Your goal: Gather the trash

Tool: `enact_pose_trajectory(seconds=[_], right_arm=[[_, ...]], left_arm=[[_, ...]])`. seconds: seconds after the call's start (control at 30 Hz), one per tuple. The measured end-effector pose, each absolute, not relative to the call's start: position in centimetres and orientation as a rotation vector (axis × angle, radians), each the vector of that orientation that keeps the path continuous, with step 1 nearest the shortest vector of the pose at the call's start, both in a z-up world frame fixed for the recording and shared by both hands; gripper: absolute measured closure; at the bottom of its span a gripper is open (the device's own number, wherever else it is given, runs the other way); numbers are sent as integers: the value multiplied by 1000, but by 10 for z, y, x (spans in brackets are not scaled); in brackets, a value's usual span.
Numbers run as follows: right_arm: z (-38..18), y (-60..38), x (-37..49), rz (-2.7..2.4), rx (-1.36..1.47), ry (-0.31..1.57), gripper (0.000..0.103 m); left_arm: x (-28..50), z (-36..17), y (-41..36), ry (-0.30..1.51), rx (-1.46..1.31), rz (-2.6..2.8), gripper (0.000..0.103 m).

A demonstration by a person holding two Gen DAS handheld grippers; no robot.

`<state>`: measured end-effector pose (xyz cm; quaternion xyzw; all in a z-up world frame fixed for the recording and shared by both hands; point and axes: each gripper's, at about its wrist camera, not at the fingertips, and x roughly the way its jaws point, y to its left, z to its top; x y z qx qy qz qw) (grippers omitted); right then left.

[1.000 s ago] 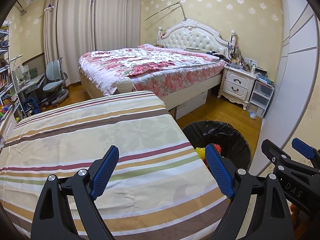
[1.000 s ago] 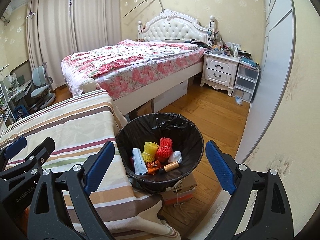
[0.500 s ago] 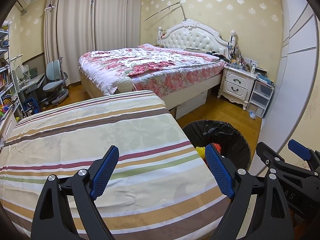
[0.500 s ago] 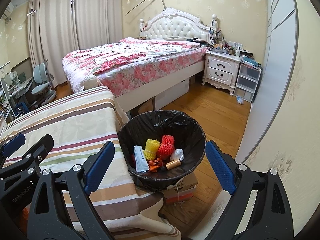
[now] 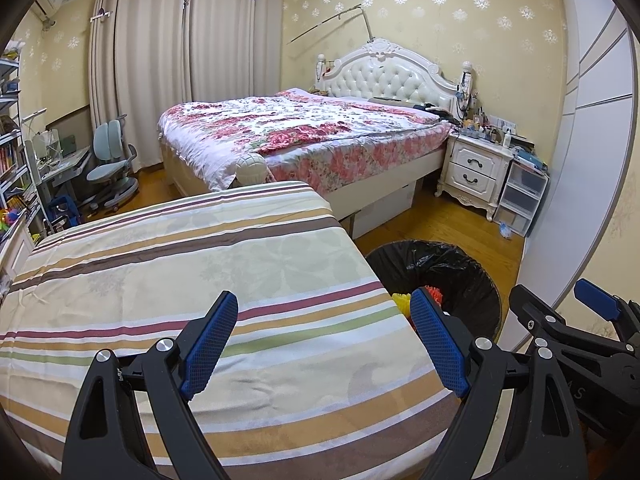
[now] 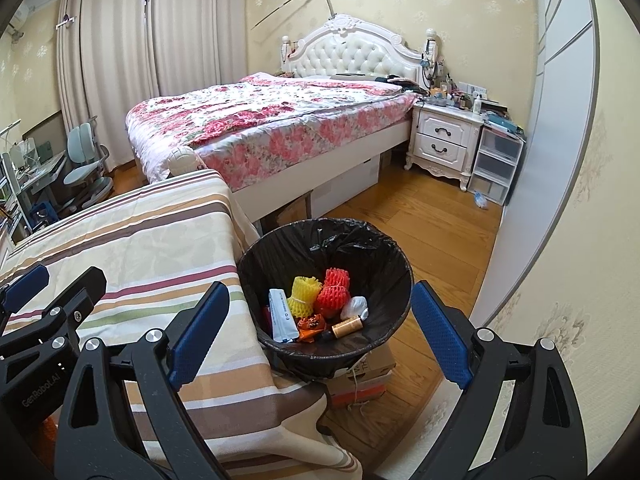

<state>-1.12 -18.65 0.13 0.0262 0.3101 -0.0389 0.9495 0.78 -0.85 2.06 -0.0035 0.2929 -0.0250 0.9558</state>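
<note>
Trash (image 6: 320,308) already lies in the bin (image 6: 276,252) just ahead of our right gripper (image 6: 320,332), nearer than our left gripper (image 5: 324,344), both spread wide and empty.

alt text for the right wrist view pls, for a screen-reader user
The open, empty right gripper hovers above a black-lined trash bin holding yellow and red foam fruit nets, a white packet and a small brown bottle. The bin stands beside a striped tablecloth; the left gripper shows at lower left, with a floral bed behind.
</note>
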Motion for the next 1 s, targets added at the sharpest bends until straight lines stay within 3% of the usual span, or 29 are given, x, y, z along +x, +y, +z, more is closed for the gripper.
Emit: enact_pose_trajectory(seconds=[1.0], right_arm=[[-8, -187, -12, -72, 47, 658, 13]], left_arm=[[2, 13, -5, 617, -8, -51, 18]])
